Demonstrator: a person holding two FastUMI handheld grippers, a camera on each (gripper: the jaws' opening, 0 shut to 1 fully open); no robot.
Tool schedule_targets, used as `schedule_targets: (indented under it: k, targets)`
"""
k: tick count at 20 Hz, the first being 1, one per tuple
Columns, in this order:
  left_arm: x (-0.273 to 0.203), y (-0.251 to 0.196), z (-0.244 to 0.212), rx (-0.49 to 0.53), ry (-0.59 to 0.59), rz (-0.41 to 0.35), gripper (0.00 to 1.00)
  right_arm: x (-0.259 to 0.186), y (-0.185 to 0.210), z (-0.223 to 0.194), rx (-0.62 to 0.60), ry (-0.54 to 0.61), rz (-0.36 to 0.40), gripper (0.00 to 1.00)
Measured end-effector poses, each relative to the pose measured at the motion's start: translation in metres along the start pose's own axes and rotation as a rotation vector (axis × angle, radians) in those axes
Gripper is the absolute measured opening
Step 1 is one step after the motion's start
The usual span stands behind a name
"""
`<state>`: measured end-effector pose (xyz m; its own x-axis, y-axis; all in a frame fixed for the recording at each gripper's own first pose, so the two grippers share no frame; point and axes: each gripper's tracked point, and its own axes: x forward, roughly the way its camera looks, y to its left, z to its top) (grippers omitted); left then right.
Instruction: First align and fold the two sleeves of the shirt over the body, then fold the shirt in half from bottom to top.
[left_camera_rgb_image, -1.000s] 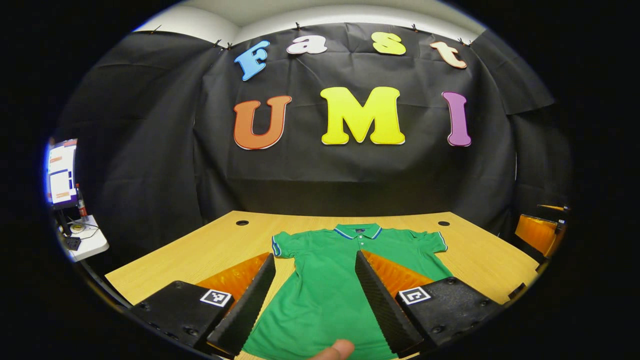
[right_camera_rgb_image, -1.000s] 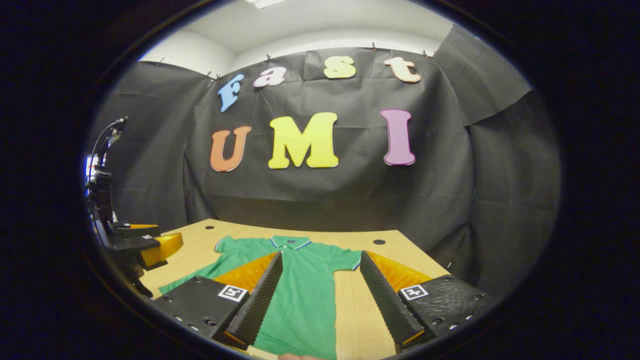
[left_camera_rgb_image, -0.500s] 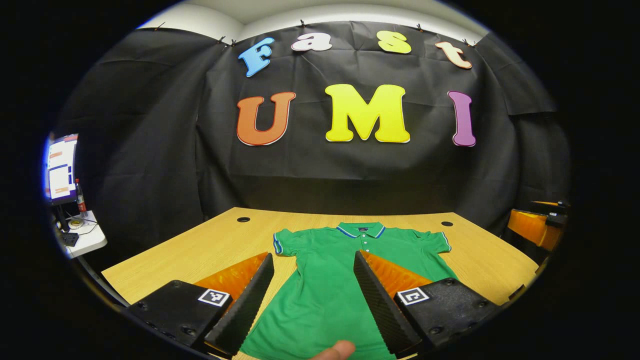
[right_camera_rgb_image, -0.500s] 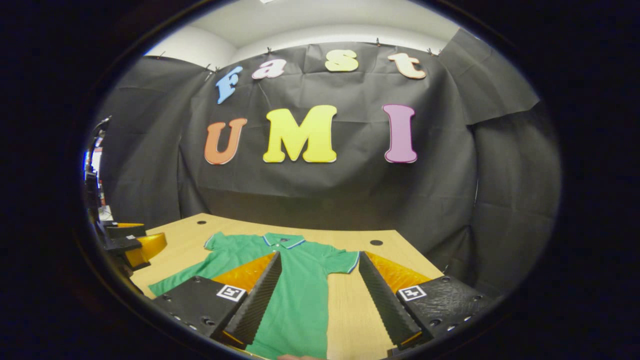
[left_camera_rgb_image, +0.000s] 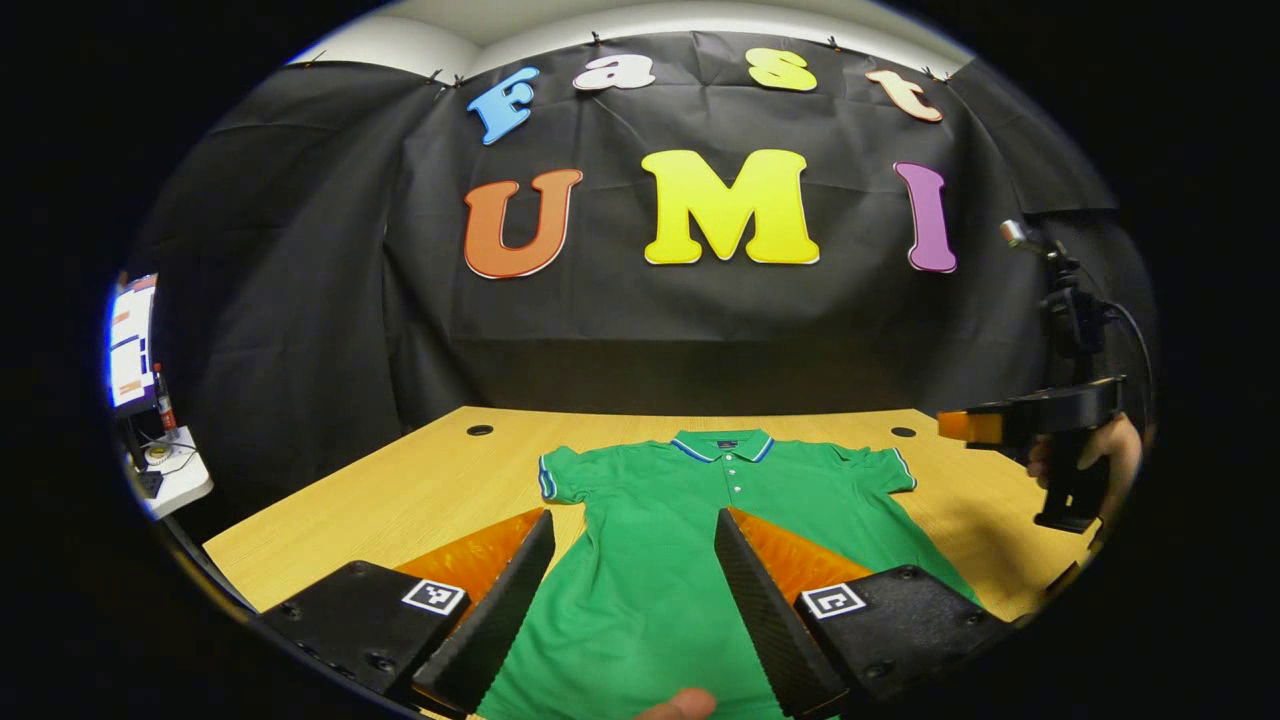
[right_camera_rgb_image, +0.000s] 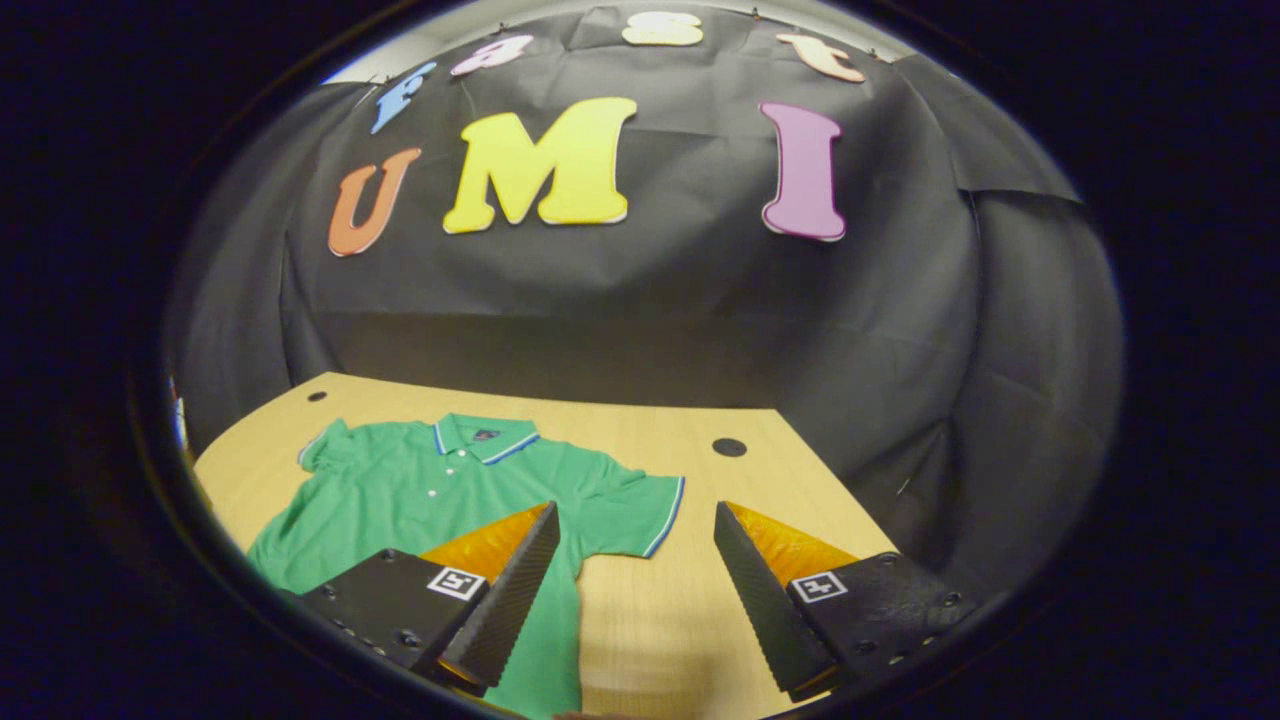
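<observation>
Green shirt (left_camera_rgb_image: 690, 540) spread flat on the worktop (left_camera_rgb_image: 420, 490), front up, collar at the far side, hem at the near edge. Both short sleeves out to the sides, neither folded in yet.

Left hand-held gripper (left_camera_rgb_image: 630, 590) open wide, hovering above the shirt's lower body, holding nothing. Right hand-held gripper (right_camera_rgb_image: 632, 590) likewise open and empty, aimed near the right sleeve (right_camera_rgb_image: 640, 510), above bare worktop just beside the hem of that sleeve. Seen also far right in the left gripper view (left_camera_rgb_image: 1040, 420), raised well off the worktop, a hand (left_camera_rgb_image: 1110, 455) around its handle.

Risks, as judged from here:

- Pinching only the sleeve's top layer, or only the trimmed cuff: likely to drag the sleeve instead of turning it over, leaving a crooked fold.
- Closing too deep at the shoulder: liable to catch body fabric too and pull the whole shirt sideways, off square.
- Thin knit lying flat on smooth wood: easy for fingers to skid over without lifting anything.
- Folding the two sleeves unevenly: edges misaligned, so the later bottom-to-top fold lands skewed.
- Left side further from ready: still over the body, not beside the left sleeve (left_camera_rgb_image: 562, 478); grabbing there would bunch the middle.
</observation>
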<state>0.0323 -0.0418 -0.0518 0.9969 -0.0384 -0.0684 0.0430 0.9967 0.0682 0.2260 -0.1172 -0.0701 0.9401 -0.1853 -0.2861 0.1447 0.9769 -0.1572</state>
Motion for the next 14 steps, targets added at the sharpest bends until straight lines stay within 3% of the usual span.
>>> schedule_targets:
  k: [6,14]
  targets:
    - [0.014,0.004,-0.015,-0.019,0.036,-0.001,1.00,0.093,-0.008,-0.038,0.058,0.171,-0.061,0.95]
    - [0.022,0.008,-0.028,-0.026,0.081,0.004,1.00,0.129,-0.009,-0.067,0.126,0.313,-0.064,0.91]
